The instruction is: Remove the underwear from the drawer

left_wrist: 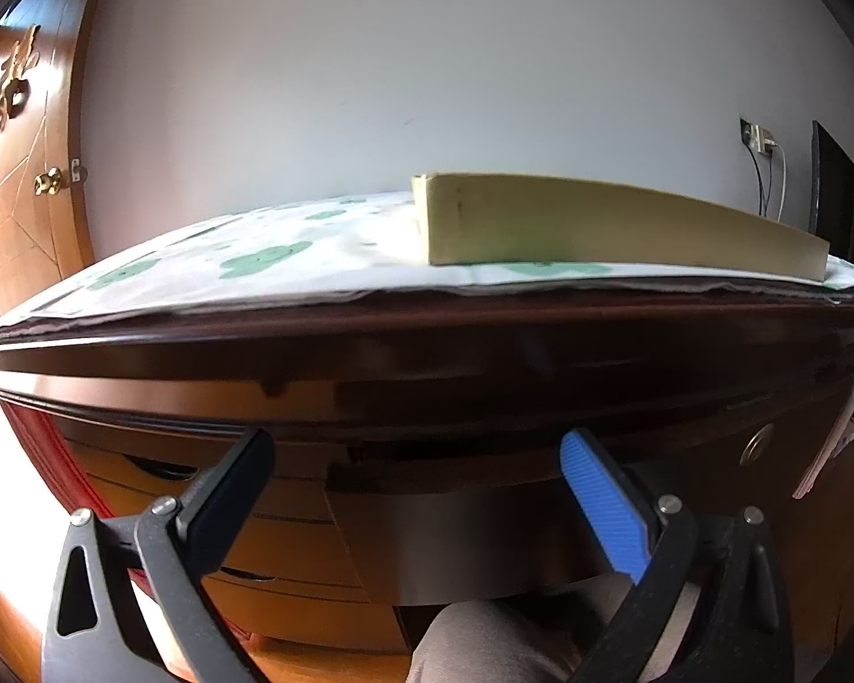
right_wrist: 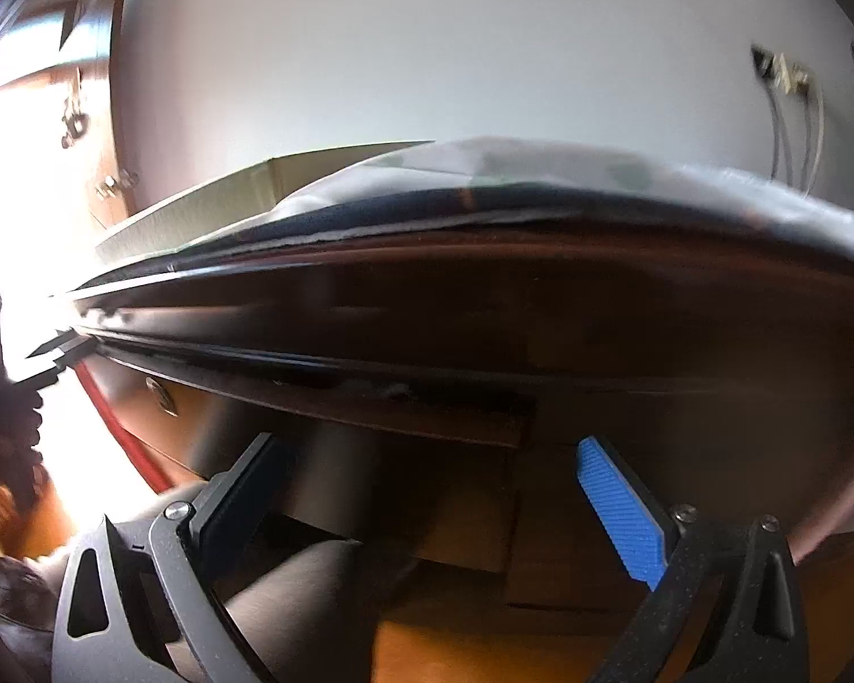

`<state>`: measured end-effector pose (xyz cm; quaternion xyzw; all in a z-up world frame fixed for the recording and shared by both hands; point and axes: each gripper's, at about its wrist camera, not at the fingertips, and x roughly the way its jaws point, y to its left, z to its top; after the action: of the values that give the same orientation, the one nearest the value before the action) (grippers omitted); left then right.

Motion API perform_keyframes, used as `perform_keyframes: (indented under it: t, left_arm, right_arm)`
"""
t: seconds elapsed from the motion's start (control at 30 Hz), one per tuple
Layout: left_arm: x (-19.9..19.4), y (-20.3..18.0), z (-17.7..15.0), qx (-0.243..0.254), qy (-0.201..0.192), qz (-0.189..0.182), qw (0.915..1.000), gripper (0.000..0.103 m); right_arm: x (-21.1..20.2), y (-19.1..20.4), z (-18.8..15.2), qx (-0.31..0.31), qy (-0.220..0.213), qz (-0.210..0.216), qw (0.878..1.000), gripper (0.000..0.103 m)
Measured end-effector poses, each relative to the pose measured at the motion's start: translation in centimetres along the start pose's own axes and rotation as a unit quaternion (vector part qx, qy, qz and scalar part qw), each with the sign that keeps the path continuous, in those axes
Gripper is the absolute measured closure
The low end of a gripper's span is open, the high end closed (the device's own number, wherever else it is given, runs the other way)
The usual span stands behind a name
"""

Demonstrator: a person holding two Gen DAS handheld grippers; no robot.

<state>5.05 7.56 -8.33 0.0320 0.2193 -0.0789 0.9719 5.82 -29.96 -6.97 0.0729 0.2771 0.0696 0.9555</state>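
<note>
Dark wooden desk edge [left_wrist: 427, 341] seemingly blocks both wide-open, empty tools [left_wrist: 421, 489] [right_wrist: 427, 489].

White cloth w/ green blotch print [left_wrist: 210, 262] over dark red-brown wooden bench [left_wrist: 427, 341]. Long flat olive-tan cardboard box [left_wrist: 598, 222]. Orange-brown wooden door [left_wrist: 23, 171], brass knob. Left gripper [left_wrist: 415, 455]: black finger, blue ribbed pad [left_wrist: 603, 506].

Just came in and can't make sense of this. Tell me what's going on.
A person holds a claw in each hand, low in front of a dark wooden desk. The left claw and right claw are both open and hold nothing. No underwear shows, and the drawer front with its round knob looks shut as far as these views tell. On top lie a patterned cloth and a long box.
</note>
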Motion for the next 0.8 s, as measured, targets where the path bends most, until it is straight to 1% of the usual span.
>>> perform_keyframes:
  t: [0.03, 0.1, 0.13, 0.23, 0.3, 0.37, 0.43, 0.5, 0.6, 0.7, 0.77, 0.8]
  left_arm:
    - [0.2, 0.9, 0.3, -0.001, 0.000, -0.004, 1.0000, 0.001]
    - [0.2, 1.4, 0.5, -0.005, -0.003, -0.015, 0.9999, 0.001]
    - [0.1, 1.6, 0.6, -0.011, -0.004, -0.025, 0.9996, 0.001]
    - [-0.2, 1.8, 0.3, -0.020, -0.005, -0.058, 0.9981, 0.001]
    - [-0.2, 1.7, 0.3, -0.014, -0.006, -0.066, 0.9977, 0.001]
    - [0.1, 1.6, 0.3, -0.009, 0.003, -0.068, 0.9976, 0.001]
    - [0.2, 1.7, 0.1, 0.001, 0.004, -0.073, 0.9973, 0.001]
    - [0.5, 1.7, 0.0, 0.005, 0.017, -0.088, 0.9960, 0.001]
    - [0.6, 1.6, -0.6, 0.005, 0.024, -0.087, 0.9959, 0.001]
    - [1.4, 1.2, -0.7, 0.002, 0.034, -0.102, 0.9942, 0.000]
    - [1.7, 0.9, -0.7, 0.012, 0.036, -0.100, 0.9943, 0.000]
    - [1.9, 1.0, -0.6, 0.013, 0.040, -0.105, 0.9936, 0.000]
  right_arm:
    - [0.5, -0.2, 0.1, 0.006, 0.002, 0.013, 1.000, 0.001]
    - [1.6, -0.8, 1.1, 0.009, 0.009, 0.026, 1.000, 0.001]
    - [2.1, -0.8, 1.4, 0.010, 0.009, 0.039, 0.999, 0.001]
    - [3.1, -0.3, 1.7, 0.005, 0.014, 0.060, 0.998, 0.001]
    - [3.4, -1.1, 1.8, 0.005, 0.023, 0.061, 0.998, 0.001]
    - [3.7, -1.3, 2.0, 0.005, 0.031, 0.067, 0.997, 0.001]
    - [3.9, -1.6, 1.9, 0.009, 0.035, 0.074, 0.997, 0.001]
    - [4.2, -1.7, 2.1, 0.006, 0.041, 0.078, 0.996, 0.001]
    - [4.6, -1.4, 2.1, -0.009, 0.044, 0.074, 0.996, 0.001]
    - [4.8, -1.6, 2.4, -0.010, 0.048, 0.077, 0.996, 0.001]
    - [4.8, -1.7, 2.5, -0.012, 0.050, 0.077, 0.996, 0.001]
    - [5.0, -1.6, 2.5, -0.016, 0.051, 0.075, 0.996, 0.001]
